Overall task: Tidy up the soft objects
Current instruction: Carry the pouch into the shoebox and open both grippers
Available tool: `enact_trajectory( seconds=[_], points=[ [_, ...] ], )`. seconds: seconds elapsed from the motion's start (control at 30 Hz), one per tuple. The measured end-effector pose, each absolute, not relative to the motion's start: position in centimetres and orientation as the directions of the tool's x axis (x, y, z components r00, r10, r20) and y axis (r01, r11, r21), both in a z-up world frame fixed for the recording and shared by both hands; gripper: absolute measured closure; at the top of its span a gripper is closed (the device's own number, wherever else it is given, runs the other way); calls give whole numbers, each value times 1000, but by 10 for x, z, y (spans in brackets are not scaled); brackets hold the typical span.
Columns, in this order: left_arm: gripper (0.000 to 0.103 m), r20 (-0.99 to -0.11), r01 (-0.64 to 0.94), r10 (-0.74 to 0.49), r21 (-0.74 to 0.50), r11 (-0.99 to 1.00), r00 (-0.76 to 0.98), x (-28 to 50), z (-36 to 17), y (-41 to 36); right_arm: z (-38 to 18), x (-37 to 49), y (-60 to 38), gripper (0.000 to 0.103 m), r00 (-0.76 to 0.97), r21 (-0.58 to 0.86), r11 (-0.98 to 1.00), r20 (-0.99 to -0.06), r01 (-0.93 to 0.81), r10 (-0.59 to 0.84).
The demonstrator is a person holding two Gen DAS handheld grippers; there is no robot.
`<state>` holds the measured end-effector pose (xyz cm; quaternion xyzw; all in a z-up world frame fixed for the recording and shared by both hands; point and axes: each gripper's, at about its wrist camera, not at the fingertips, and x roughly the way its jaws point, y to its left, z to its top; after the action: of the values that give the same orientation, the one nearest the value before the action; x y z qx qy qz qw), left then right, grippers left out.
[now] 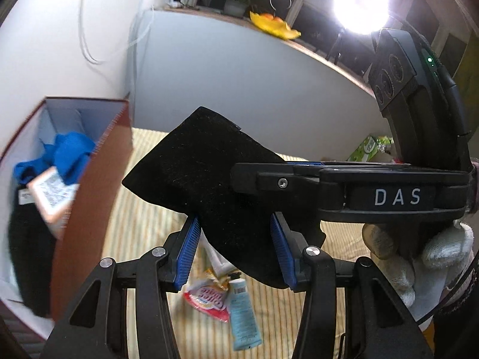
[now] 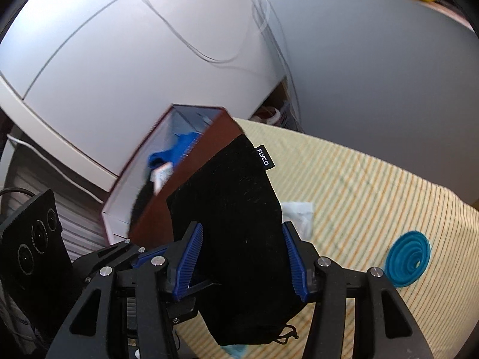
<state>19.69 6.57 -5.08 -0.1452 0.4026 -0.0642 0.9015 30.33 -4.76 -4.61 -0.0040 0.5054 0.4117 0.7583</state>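
Above the striped cloth (image 2: 374,185) that covers the table, a black pouch (image 2: 236,218) hangs in the air, caught by both grippers at once. In the right wrist view the right gripper (image 2: 242,257) has its blue pads (image 2: 189,257) pressed against the pouch's two sides, with the pouch filling the gap between them; a small white-lettered tag sticks out at the pouch's top edge and a thin drawstring dangles at its bottom corner. In the left wrist view the left gripper (image 1: 236,248) pinches the lower part of the same pouch (image 1: 197,167) between its blue pads, and the right gripper (image 1: 254,179) reaches in from the right across the pouch, held by a hand in a white glove (image 1: 419,263).

Just to the left of the pouch stands an open brown box (image 1: 89,209) with a pale inside. In it lie a blue cloth (image 1: 69,152), a black cloth (image 1: 27,257) and a small card with a printed label (image 1: 52,197).

On the striped cloth beneath the pouch lie a red and white sachet (image 1: 206,299) and a pale blue tube (image 1: 244,317), touching each other. The right wrist view shows a white wrapper (image 2: 299,215) just beside the pouch and, well apart to the right, a blue ridged funnel (image 2: 407,258) lying flat. A bright lamp (image 1: 360,4) shines from the upper right, and a yellow object (image 1: 274,25) sits on the ledge by the window.
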Motion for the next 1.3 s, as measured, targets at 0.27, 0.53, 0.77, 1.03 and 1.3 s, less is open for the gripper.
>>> enact_trajectory(
  seconds=[0.27,0.53,0.77,1.03,1.3],
  points=[
    [56,-672,-35,-173,-284,958,720,157,-21,109,-13,273,1,53,152,388,616,-751,-686,642],
    [56,-667,-95,-91,-237,967,739,126,-7,162,-7,244,65,53,103,397,556,-741,-730,664],
    [56,-685,-169,-19,-207,964,728,115,-13,206,-16,226,120,53,44,432,511,-730,-743,682],
    [56,-726,-220,27,-173,960,687,118,-35,234,-39,219,162,53,5,455,516,-747,-726,665],
    [56,-750,-241,50,-148,959,659,123,-51,242,-58,221,176,53,6,439,534,-768,-722,640]
  ],
)
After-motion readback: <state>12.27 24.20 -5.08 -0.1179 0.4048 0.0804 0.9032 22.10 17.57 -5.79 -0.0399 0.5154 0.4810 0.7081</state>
